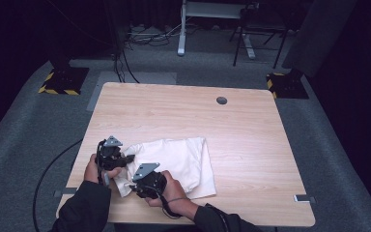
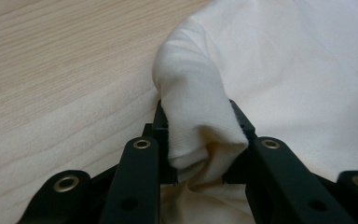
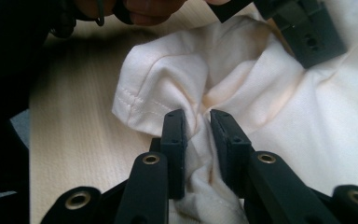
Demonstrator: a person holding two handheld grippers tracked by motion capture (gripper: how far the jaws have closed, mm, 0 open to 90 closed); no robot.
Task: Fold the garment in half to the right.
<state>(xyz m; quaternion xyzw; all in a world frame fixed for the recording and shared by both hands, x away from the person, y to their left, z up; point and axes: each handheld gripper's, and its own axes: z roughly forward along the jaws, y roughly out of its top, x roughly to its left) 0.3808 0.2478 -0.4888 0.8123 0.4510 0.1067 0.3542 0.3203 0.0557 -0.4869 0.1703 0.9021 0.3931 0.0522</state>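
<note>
Both forearms in from bottom, hands close together. Left gripper (image 1: 125, 159) jaws clamped on fabric fold; right gripper (image 1: 131, 185) jaws pinched shut likewise.

One white cloth garment (image 1: 178, 162) lies on one wooden surface (image 1: 251, 140), bunched at its near left end. Two claws work at it: the left claw (image 1: 125, 158) and the right claw (image 1: 134, 186), one in each of the person's two hands. Each claw has two black jaws, four jaws in all, and each pair is pinched on one fold of the garment. Each claw carries one grey three-cornered plate, two plates in all. The surface has one round dark hole (image 1: 221, 100) near its far edge. On the floor beyond stand two bases with yellow-and-black stripes, one (image 1: 64, 80) at the left and one (image 1: 286, 85) at the right.
</note>
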